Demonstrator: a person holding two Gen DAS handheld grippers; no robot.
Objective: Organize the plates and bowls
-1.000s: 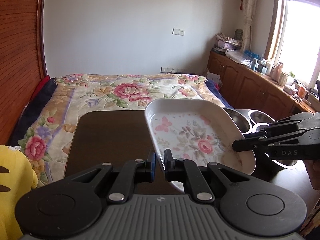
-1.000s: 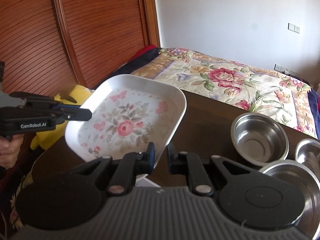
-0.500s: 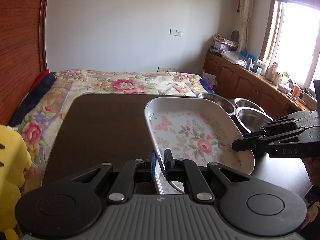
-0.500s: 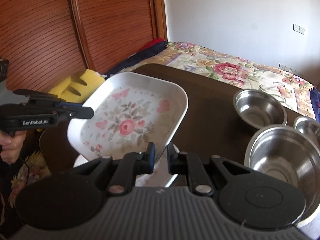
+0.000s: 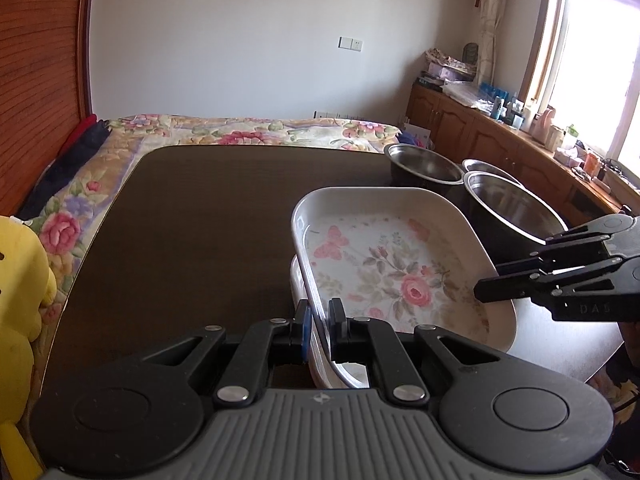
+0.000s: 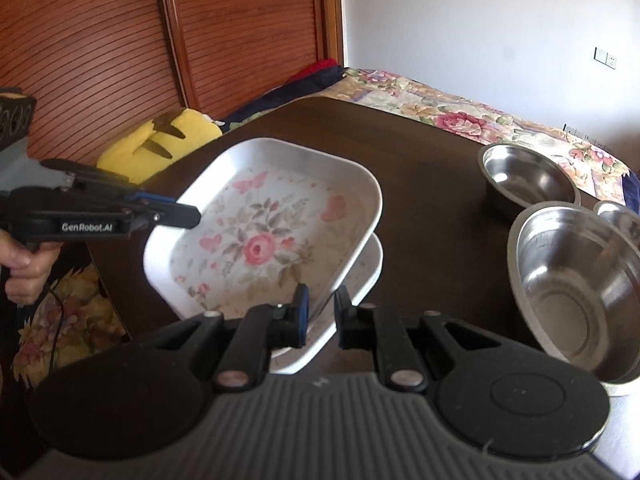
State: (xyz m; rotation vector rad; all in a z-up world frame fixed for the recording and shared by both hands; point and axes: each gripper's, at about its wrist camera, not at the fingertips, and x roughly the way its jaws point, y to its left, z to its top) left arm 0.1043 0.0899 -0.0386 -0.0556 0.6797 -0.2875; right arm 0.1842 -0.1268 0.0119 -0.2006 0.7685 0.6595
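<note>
A white rectangular plate with a floral print hangs tilted just above a second white plate that lies on the dark table. My left gripper is shut on the upper plate's left rim. My right gripper is shut on its opposite rim. Three steel bowls stand to the right: a small one, a large one, and a third partly hidden behind the large one.
The dark brown table stretches left of and beyond the plates. A yellow plush toy sits off its left edge. A bed with a floral cover lies behind, and wooden cabinets run along the right.
Both grippers have carried the floral plate down and toward the near side of the table, so it now hangs just over the second plate. The bowls look closer.
</note>
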